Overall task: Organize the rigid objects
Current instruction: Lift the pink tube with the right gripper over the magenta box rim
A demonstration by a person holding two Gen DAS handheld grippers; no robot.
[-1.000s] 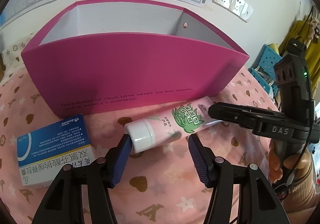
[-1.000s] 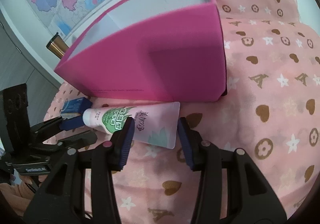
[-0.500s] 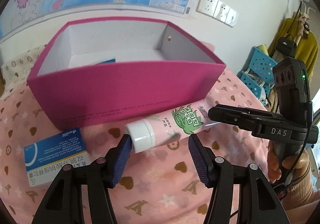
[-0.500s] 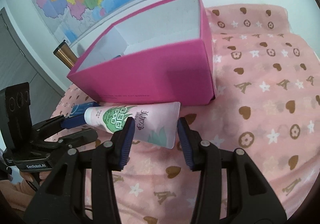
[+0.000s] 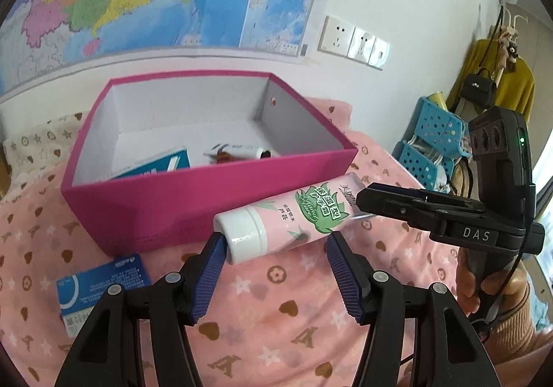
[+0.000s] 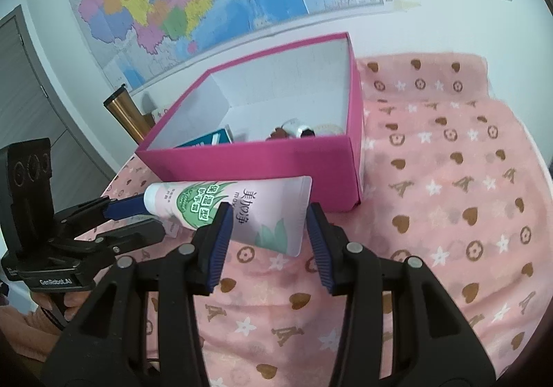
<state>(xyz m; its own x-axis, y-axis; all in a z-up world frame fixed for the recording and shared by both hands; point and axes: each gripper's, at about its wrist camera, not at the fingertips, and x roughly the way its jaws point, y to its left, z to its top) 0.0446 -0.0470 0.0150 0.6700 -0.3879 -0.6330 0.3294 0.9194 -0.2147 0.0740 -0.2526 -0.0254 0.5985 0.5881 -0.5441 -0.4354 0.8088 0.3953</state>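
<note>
A pink hand-cream tube with a white cap hangs in the air in front of the magenta box. My left gripper is shut on its cap end. My right gripper is shut on the tube's flat crimped end. Each gripper shows in the other's view: the right gripper on the right, the left gripper on the left. Inside the open box lie a teal carton and a small bottle. A blue-and-white medicine carton lies on the pink sheet in front of the box's left corner.
The pink patterned sheet covers the surface and stretches to the right of the box. Behind the box is a wall with a map and sockets. Blue baskets stand at the far right, and a brass cylinder to the box's left.
Both grippers have risen together with the tube still between them. The tube has left the sheet, and the view now looks down into the box.
</note>
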